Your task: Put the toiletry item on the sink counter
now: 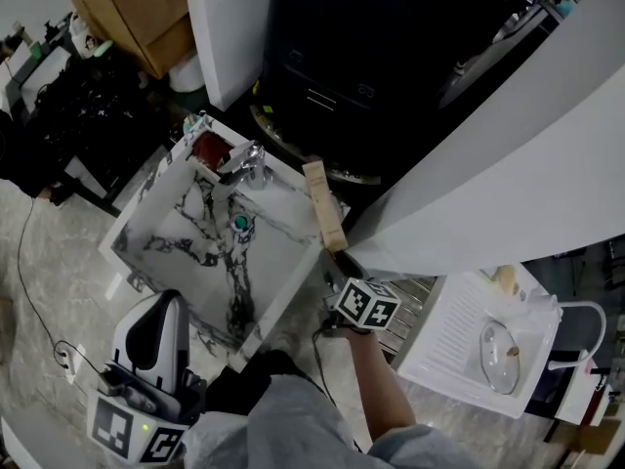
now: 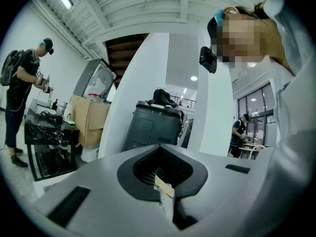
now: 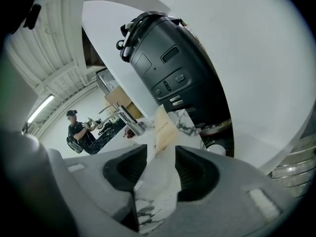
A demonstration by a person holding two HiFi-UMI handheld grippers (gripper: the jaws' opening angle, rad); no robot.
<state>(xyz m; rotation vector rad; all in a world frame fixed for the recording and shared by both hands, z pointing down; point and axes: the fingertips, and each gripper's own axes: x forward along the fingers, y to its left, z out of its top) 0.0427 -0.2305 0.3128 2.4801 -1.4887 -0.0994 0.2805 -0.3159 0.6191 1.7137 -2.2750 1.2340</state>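
A long tan toiletry box (image 1: 323,206) lies on the right rim of the marbled sink counter (image 1: 281,299), its far end toward the back corner. My right gripper (image 1: 339,260) is just behind the box's near end, open, with its jaws spread over the rim. In the right gripper view the box (image 3: 163,127) stands ahead of the open right gripper (image 3: 160,157), and only marble shows between the pads. My left gripper (image 1: 168,301) is low at the front left of the sink, shut. In its own view the left gripper (image 2: 165,191) points up at the room.
A chrome faucet (image 1: 244,164) and a red item (image 1: 210,149) sit at the basin's back. A large black machine (image 1: 361,66) stands behind the sink. A cardboard box (image 1: 137,13) is at the far left, a white chair (image 1: 488,340) at the right. A person (image 2: 24,83) stands far left.
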